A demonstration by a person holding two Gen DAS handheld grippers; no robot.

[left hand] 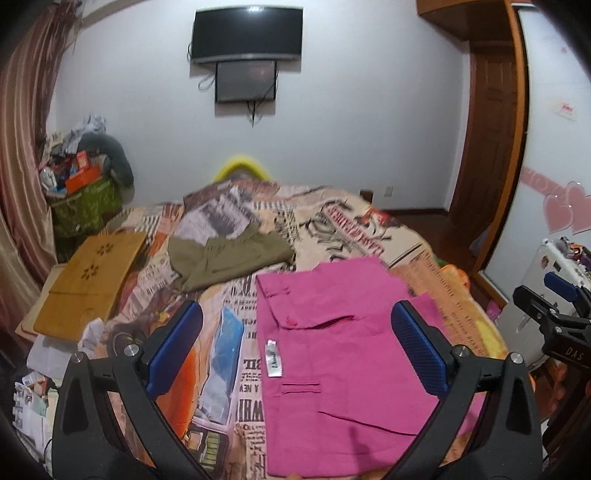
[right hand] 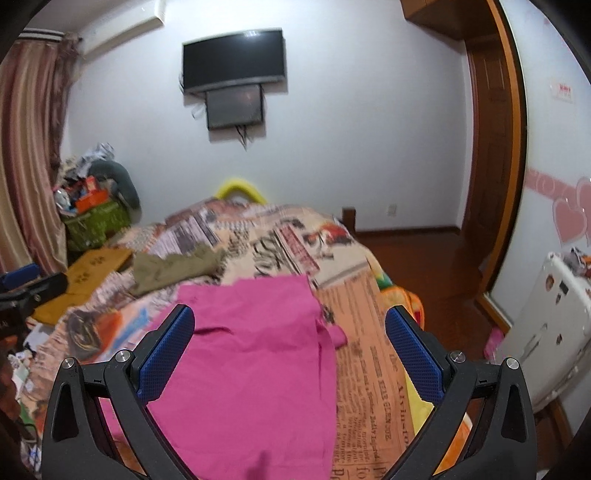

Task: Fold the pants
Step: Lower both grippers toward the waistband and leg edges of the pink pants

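Both hand-held grippers, left point(left hand: 295, 343) and right point(right hand: 290, 343), gaping, empty; folded magenta cotton pants point(left hand: 343, 354) near edge cut off, right view blurred

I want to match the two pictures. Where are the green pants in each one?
Left wrist view: the green pants lie left of center, just beyond the pink pants.
Right wrist view: the green pants lie left of center, beyond the pink pants' far-left corner.
Shared landmark: the wall TV, above both.
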